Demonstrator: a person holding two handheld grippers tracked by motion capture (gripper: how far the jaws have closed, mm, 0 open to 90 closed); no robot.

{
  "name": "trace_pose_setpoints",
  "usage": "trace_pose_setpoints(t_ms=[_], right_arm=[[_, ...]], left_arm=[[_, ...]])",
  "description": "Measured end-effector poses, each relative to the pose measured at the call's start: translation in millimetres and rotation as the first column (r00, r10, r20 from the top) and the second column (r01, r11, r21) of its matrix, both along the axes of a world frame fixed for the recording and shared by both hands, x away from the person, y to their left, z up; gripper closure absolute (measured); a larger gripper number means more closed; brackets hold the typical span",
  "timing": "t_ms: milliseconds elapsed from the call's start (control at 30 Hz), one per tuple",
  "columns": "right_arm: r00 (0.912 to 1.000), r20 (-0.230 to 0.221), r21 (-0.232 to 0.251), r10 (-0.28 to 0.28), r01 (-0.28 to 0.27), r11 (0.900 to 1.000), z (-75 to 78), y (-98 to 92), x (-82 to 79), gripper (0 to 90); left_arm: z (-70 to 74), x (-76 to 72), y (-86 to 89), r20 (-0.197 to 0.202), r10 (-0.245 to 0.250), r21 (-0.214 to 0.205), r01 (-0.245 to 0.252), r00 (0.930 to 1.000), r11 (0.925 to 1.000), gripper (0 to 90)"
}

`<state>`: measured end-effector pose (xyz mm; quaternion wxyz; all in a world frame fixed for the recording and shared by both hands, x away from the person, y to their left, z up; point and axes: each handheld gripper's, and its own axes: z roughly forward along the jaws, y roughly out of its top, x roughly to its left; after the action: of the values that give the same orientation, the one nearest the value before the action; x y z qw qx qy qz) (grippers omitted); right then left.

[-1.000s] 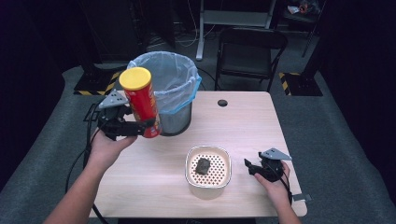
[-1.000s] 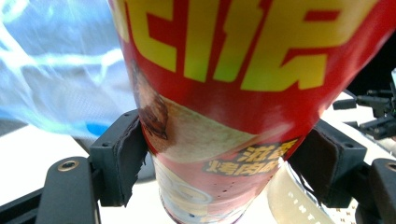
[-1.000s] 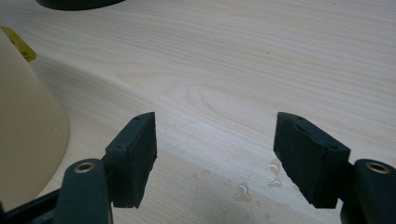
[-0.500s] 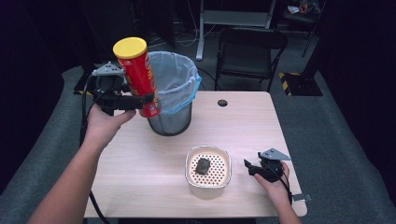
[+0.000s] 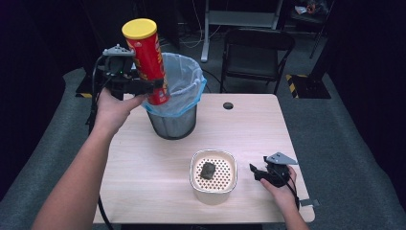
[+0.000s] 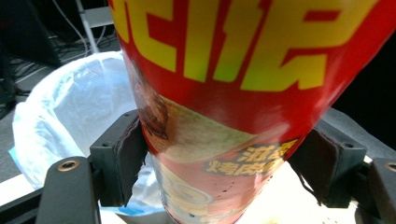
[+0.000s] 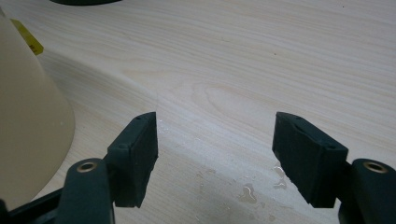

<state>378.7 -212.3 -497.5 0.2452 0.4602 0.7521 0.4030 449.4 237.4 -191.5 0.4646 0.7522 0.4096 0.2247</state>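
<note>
Now your left gripper [image 5: 155, 86] clamps the red chip can [image 5: 146, 60], tilted, above the near-left rim of the bin [image 5: 174, 117]. Your right gripper [image 5: 258, 171] rests open on the table [image 5: 143, 167], right of the basket [image 5: 214, 191].

Red can [image 5: 150, 62] (yellow lid), blue-lined bin [image 5: 179, 103]

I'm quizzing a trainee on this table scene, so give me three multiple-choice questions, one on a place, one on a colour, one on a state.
1. Where is the dark lump? A in the perforated cream basket; B in the bin; C on the chair.
2. What colour is the lid of the chip can? A blue; B yellow; C white.
3. How is the right gripper? A shut on the basket; B holding the can; C open.

Answers: 1 A, it lies on the basket's holed floor. 2 B, the yellow cap tops the red tube. 3 C, bare table shows between its jaws.
</note>
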Motion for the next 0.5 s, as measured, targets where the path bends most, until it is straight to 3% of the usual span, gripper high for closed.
trace_pose_setpoints(t_ms=[200,500], right_arm=[[1.0,0.003,-0.004,0.005,-0.005,1.0,0.1,0.7,0.3,30.8],[0.9999,0.001,-0.002,0.01,-0.01,0.9999,-0.4,2.6,0.6,30.8]], left_arm=[[-4.1,20.2,-5.0,-0.028,0.036,-0.031,-0.037,0.999,0.9988,23.4],[-6.7,45.5,-15.2,-0.013,0.088,-0.011,-0.088,0.9961,0.9961,23.4]])
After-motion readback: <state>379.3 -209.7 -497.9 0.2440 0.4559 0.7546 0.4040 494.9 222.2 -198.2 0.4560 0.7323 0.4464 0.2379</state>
